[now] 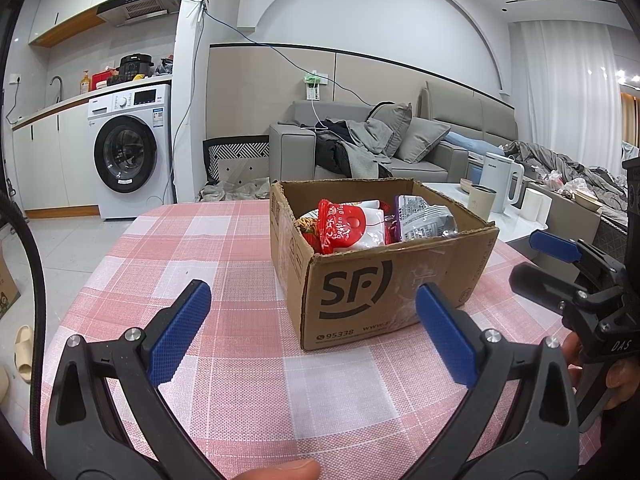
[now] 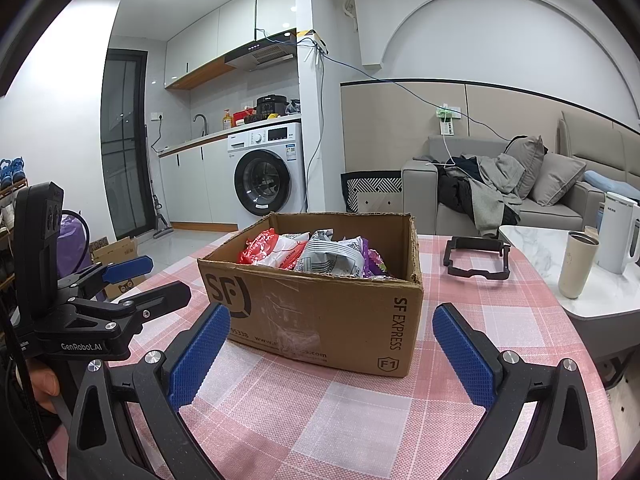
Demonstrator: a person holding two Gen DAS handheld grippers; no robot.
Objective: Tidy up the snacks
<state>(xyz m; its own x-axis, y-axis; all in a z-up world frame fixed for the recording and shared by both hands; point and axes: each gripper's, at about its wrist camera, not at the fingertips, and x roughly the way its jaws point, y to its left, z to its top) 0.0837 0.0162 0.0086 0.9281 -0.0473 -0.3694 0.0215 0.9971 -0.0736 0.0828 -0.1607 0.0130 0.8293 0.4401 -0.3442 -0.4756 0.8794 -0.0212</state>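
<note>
An open cardboard box marked SF stands on the pink checked tablecloth. Inside lie a red and white snack bag, a grey and silver bag and a purple packet. My left gripper is open just in front of the box, nothing between its blue pads; it also shows at the left of the right wrist view. My right gripper is open too, facing the box's near corner, and appears at the right edge of the left wrist view.
A black plastic frame lies on the cloth behind the box to the right. A beige cup and white kettle stand on a marble side table. A grey sofa with clothes and a washing machine are behind.
</note>
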